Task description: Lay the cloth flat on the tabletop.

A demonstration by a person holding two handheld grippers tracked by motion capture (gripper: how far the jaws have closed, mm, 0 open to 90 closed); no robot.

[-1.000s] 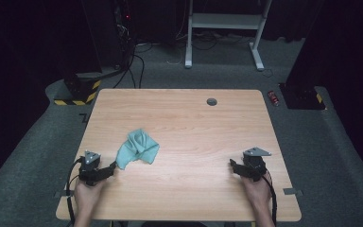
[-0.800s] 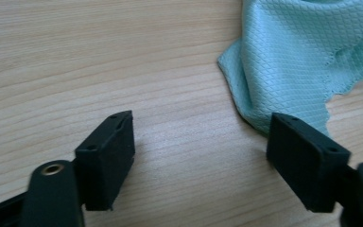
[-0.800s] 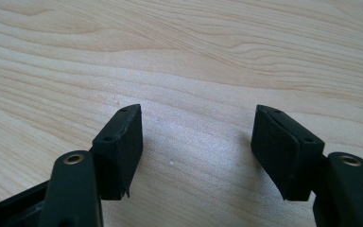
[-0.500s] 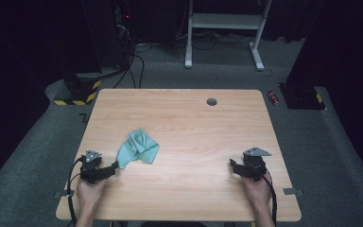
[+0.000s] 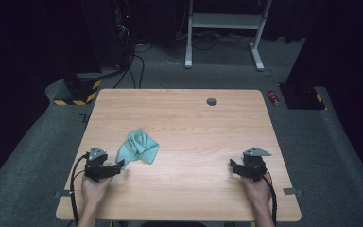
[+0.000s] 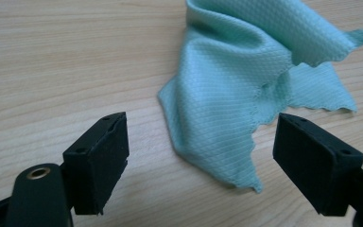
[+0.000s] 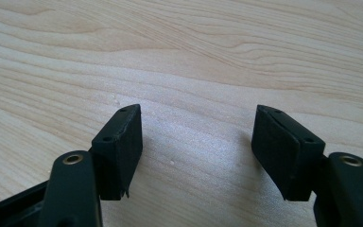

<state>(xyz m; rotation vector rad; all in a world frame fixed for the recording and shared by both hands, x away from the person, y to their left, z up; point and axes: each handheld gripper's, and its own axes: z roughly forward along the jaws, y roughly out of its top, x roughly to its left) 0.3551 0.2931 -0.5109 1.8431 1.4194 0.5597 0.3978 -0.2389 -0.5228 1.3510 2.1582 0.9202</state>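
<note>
A crumpled teal cloth (image 5: 138,147) lies on the wooden table (image 5: 194,123), left of the middle. My left gripper (image 5: 119,166) rests on the table at the cloth's near left corner, and its jaws have just been opening. In the left gripper view the cloth (image 6: 246,90) has a corner reaching between the wide-apart jaws of the left gripper (image 6: 201,146), with no pad touching it. My right gripper (image 5: 232,165) sits near the table's right front, open. In the right gripper view only bare wood lies between the jaws of the right gripper (image 7: 196,142).
A small dark round grommet (image 5: 211,101) sits in the table near its far edge. Beyond the table are a white desk frame (image 5: 227,28), cables and a black-and-yellow striped block (image 5: 78,92) on grey carpet. A small red object (image 5: 274,98) lies on the floor at the right.
The left gripper has shifted slightly toward the table's front, away from the cloth. The cloth and the right gripper have not moved.
</note>
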